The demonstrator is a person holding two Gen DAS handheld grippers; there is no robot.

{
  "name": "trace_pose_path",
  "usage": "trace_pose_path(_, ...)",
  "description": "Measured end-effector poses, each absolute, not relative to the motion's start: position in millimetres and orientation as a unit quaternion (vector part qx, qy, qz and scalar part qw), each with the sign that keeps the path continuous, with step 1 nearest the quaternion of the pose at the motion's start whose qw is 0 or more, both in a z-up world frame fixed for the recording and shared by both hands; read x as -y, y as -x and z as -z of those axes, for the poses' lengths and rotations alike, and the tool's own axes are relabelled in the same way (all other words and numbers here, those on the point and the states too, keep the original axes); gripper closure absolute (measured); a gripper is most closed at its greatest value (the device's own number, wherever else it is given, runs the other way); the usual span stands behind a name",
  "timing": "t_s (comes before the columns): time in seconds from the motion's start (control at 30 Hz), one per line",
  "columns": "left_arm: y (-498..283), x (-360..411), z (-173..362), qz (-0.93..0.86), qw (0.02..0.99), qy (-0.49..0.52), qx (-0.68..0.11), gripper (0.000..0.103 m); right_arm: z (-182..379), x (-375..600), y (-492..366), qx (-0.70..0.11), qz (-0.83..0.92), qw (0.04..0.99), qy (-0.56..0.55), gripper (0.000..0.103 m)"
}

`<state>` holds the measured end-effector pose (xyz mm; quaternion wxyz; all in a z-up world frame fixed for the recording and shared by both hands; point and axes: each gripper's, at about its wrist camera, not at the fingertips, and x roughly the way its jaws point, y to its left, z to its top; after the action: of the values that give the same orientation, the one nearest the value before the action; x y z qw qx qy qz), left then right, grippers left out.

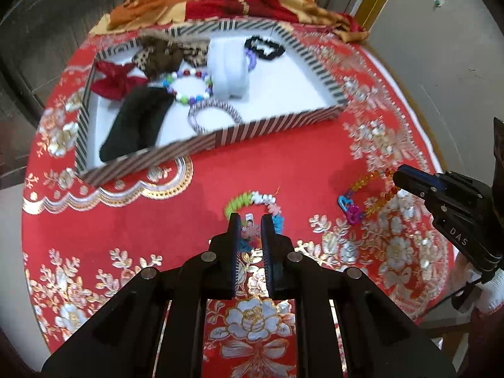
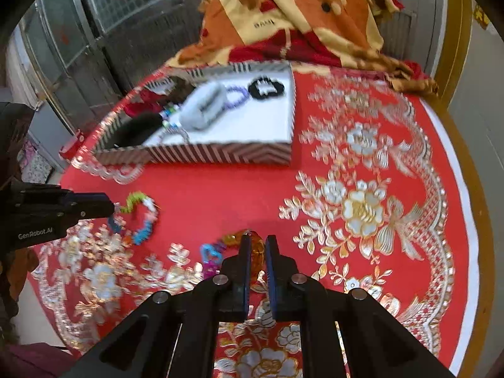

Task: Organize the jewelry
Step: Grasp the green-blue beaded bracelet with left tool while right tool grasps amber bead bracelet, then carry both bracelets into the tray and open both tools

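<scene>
My left gripper (image 1: 250, 220) is shut on a multicoloured bracelet (image 1: 252, 198) of green, white, pink and blue pieces, whose loop hangs from the tips just over the red cloth. The right wrist view shows that gripper (image 2: 111, 206) at the left with the same bracelet (image 2: 145, 203). My right gripper (image 2: 256, 241) is shut on an amber bead bracelet (image 2: 256, 249) with blue and pink heart charms (image 2: 210, 256). It also shows at the right of the left wrist view (image 1: 397, 178), the amber strand (image 1: 365, 182) trailing from it. Beyond both lies the striped tray (image 1: 277, 126) (image 2: 220, 154).
The tray holds a black scrunchie (image 1: 264, 47), a white pad (image 1: 226, 69), a colourful bead bracelet (image 1: 189, 85), a striped bangle (image 1: 214, 115), black fabric and a red bow. A round table with a red embroidered cloth (image 2: 362, 208) carries everything. An orange patterned cloth (image 2: 299, 15) is heaped behind the tray.
</scene>
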<state>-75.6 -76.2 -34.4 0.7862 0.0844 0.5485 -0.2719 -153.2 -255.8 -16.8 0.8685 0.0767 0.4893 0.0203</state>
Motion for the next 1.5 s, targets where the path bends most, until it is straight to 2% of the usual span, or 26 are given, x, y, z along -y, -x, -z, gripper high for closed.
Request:
trace_pose_path(0.43,61.9,59.8,-42.3,0.294,0.811,-0.062,-0.502,0.092,-57.7,250.1,144.5,-0.426,-0.013,0.903,-0.052,0.095)
trace_pose_path(0.77,27.6,72.7,-83.2,0.283,0.839,-0.069,-0.459,0.092,-85.2,249.1,114.8,-0.407,-0.014,0.913,-0.029,0.095)
trace_pose_path(1.17,-12.1,125.5,-51.9,0.287,0.824,-0.049,-0.487,0.092,-67.8,243.5,49.6,-0.429,-0.041,0.902,-0.019,0.095)
trace_pose_path(1.5,-44.1,132.6,31.0,0.23,0.796,-0.042,-0.558,0.092,-11.8,249.1,-0.6,-0.48,-0.066,0.874,-0.034,0.095)
